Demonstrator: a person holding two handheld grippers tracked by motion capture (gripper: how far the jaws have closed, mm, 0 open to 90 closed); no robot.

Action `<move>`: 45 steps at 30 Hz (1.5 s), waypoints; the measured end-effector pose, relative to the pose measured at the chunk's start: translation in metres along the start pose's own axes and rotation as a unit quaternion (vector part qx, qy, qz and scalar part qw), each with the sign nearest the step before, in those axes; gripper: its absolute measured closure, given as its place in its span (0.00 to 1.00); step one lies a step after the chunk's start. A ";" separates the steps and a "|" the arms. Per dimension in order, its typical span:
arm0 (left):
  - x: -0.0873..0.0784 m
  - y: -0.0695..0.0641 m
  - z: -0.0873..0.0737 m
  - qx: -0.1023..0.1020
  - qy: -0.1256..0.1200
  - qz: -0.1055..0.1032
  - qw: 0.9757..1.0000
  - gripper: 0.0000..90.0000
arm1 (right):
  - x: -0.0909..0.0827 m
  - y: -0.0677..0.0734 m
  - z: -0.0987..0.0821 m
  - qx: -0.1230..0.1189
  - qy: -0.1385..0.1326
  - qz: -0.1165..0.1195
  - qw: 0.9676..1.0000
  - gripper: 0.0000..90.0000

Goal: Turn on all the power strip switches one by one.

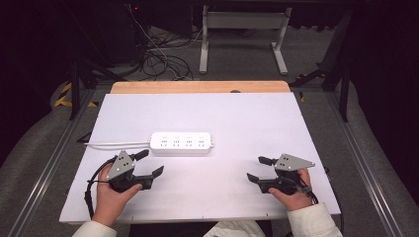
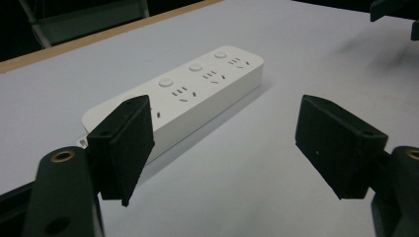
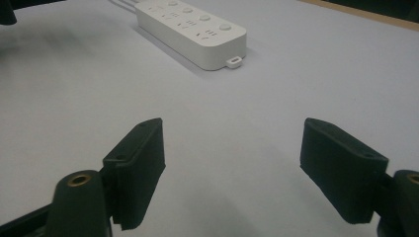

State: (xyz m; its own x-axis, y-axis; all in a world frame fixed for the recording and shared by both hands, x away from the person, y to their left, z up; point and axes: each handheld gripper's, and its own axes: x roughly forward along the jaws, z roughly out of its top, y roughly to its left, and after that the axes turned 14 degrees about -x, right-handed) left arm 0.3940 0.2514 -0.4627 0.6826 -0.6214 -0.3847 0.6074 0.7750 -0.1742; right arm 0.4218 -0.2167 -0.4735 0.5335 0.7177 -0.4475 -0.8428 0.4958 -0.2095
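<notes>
Left hand-held black two-jaw gripper (image 1: 149, 164) and its right counterpart (image 1: 258, 168), both spread wide and empty, over a white table sheet (image 1: 237, 123).

Left gripper sat at lower left of the high view, its grey three-cornered plate uppermost, jaws pointed toward frame centre; nothing lay between them. Right gripper sat at lower right, jaws agape likewise, well apart from the other. White rectangular plastic power strip (image 1: 181, 143) with four socket groups lay flat at mid-frame, just beyond the left gripper, its pale cord (image 1: 116, 144) running off leftward. In the left gripper view the strip (image 2: 183, 98) lay near the left jaw, untouched.
</notes>
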 end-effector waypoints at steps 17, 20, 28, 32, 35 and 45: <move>-0.007 -0.007 0.016 0.014 0.044 -0.019 0.999 0.36 | -0.001 0.000 0.000 0.004 -0.002 -0.001 1.000 0.30; -0.007 -0.009 0.022 0.009 0.045 -0.024 0.999 0.38 | -0.001 0.001 0.000 0.005 -0.002 0.001 1.000 0.30; -0.003 -0.003 0.037 0.008 0.062 -0.019 0.998 0.49 | 0.000 0.001 0.000 0.005 0.001 0.002 1.000 0.31; -0.001 0.002 0.041 -0.002 0.070 -0.013 0.997 0.52 | 0.001 0.001 0.000 0.004 0.003 0.004 1.000 0.31; -0.001 0.006 0.044 -0.008 0.069 -0.010 0.998 0.54 | 0.001 0.001 0.000 0.005 0.003 0.004 1.000 0.31; 0.005 0.011 0.058 -0.011 0.089 -0.001 0.996 0.83 | 0.001 0.000 -0.001 0.006 0.008 0.001 1.000 0.34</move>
State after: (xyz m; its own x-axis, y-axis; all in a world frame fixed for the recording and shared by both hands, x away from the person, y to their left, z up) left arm 0.4277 0.2502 -0.4145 0.5978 -0.5946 -0.5377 0.5979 0.7775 -0.1950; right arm 0.4217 -0.2165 -0.4745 0.5309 0.7103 -0.4622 -0.8426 0.5008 -0.1981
